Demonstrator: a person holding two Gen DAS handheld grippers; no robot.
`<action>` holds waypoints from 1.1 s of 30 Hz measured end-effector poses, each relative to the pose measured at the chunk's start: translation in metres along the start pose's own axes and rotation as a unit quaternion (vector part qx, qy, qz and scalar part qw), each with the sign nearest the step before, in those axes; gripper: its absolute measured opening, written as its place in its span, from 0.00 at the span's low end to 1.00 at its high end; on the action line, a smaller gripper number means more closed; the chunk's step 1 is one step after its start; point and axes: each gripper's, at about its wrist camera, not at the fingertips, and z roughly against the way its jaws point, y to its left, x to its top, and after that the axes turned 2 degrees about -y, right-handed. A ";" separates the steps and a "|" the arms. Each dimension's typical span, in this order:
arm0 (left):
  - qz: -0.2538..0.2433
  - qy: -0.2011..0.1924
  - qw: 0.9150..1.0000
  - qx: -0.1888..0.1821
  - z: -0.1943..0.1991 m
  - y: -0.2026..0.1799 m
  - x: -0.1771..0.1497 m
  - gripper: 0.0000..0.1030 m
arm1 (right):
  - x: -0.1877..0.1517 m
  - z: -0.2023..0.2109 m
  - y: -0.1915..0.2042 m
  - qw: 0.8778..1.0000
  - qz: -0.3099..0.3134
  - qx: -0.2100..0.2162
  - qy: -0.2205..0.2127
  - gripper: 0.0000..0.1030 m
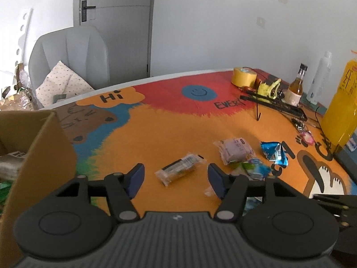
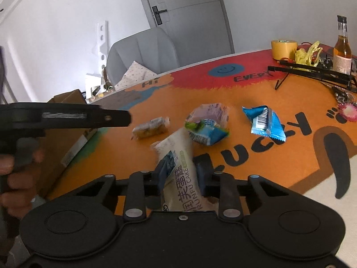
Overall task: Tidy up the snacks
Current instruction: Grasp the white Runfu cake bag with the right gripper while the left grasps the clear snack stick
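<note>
My left gripper [image 1: 176,179] is open just above the orange mat, its blue pads apart. A clear-wrapped snack bar [image 1: 180,167] lies on the mat between and just beyond the fingertips, untouched. My right gripper [image 2: 183,175] is shut on a white cake packet [image 2: 176,156], which sticks up tilted between the pads. On the mat beyond it lie the snack bar [image 2: 150,128], a purple packet [image 2: 209,114], a green-blue packet [image 2: 206,132] and a blue foil packet [image 2: 264,122]. An open cardboard box [image 1: 44,151] stands at the left.
At the back right stand a yellow tape roll [image 1: 243,78], a small amber bottle [image 1: 296,84], a black wire stand [image 1: 274,105] and a tall yellow bottle [image 1: 341,107]. A grey chair [image 1: 69,60] sits behind the table. A hand [image 2: 15,178] holds the left gripper's handle.
</note>
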 end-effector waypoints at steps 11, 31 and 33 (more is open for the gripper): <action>-0.010 0.011 1.000 0.004 -0.031 -0.012 -0.005 0.60 | -0.008 0.023 -0.018 1.000 -0.022 -0.011 0.000 0.24; -0.002 0.016 1.000 -0.013 -0.031 -0.008 -0.008 0.20 | -0.007 0.023 -0.032 0.992 -0.087 -0.091 -0.030 0.23; -0.006 0.008 1.000 -0.006 -0.031 -0.009 -0.005 0.31 | -0.007 0.022 -0.033 0.991 -0.090 -0.091 -0.033 0.23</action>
